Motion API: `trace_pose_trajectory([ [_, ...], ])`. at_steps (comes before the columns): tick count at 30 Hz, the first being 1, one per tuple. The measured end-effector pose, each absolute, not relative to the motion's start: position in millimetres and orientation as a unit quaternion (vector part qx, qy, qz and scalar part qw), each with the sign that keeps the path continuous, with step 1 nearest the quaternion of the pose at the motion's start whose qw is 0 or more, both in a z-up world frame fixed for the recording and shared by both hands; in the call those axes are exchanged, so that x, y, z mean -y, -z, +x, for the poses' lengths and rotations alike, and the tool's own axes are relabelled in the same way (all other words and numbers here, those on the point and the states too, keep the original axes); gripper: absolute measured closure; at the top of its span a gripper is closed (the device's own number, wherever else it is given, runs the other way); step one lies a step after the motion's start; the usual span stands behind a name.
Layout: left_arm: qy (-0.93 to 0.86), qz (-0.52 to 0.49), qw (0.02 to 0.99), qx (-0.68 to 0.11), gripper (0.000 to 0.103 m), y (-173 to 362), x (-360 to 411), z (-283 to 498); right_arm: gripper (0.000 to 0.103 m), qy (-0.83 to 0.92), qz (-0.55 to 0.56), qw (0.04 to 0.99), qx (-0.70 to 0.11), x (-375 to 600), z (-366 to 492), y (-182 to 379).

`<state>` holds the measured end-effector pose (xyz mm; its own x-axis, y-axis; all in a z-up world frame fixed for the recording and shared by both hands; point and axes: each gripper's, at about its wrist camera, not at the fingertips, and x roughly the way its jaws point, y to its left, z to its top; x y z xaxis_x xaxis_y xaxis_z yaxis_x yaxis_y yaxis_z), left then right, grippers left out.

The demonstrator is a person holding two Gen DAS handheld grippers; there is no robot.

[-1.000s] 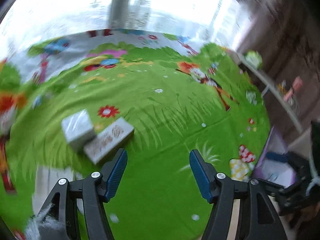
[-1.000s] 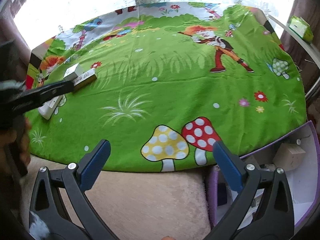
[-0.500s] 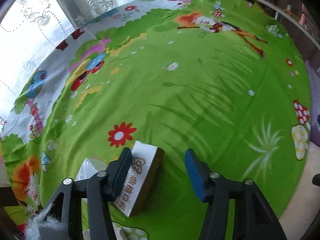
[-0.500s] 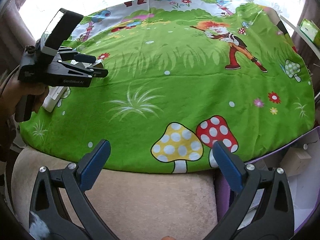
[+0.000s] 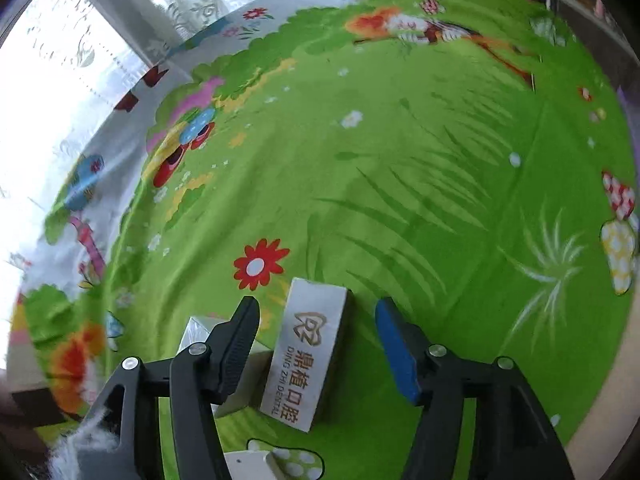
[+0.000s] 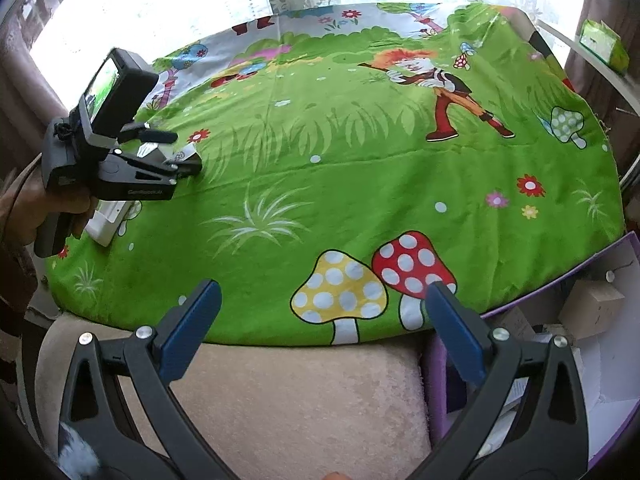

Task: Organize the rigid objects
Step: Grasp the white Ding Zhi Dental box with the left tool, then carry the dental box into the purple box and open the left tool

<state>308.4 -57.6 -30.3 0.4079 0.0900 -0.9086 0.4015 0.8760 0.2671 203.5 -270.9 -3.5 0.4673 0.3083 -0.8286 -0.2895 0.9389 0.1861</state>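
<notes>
Left wrist view: left tongs (image 5: 316,344) apart, now straddling white lettered box (image 5: 307,354) on green cartoon tabletop (image 5: 400,184), nearer than half a second ago, silver box (image 5: 196,332) beside left finger; right wrist view: right tongs (image 6: 320,320) apart, unchanged over beige cushion (image 6: 304,400), purple bin (image 6: 600,360) alongside.

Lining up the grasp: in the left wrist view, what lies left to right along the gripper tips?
silver-wrapped box → black finger → white dental box → blue-padded finger → yellow mushroom print
</notes>
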Motion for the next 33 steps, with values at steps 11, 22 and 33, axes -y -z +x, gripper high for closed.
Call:
trace_pose_trajectory([
  [11,0.143,0.050,0.832,-0.533,0.070,9,77,273,0.001,-0.175,0.032,0.862,-0.474,281,202,-5],
  [22,0.235,-0.279,0.761,-0.536,0.070,10,173,210,0.001,-0.106,0.087,0.896,-0.422,364,207,-60],
  [33,0.274,-0.261,0.742,-0.553,0.047,9,202,195,0.001,-0.103,0.094,0.896,-0.423,367,209,-60],
])
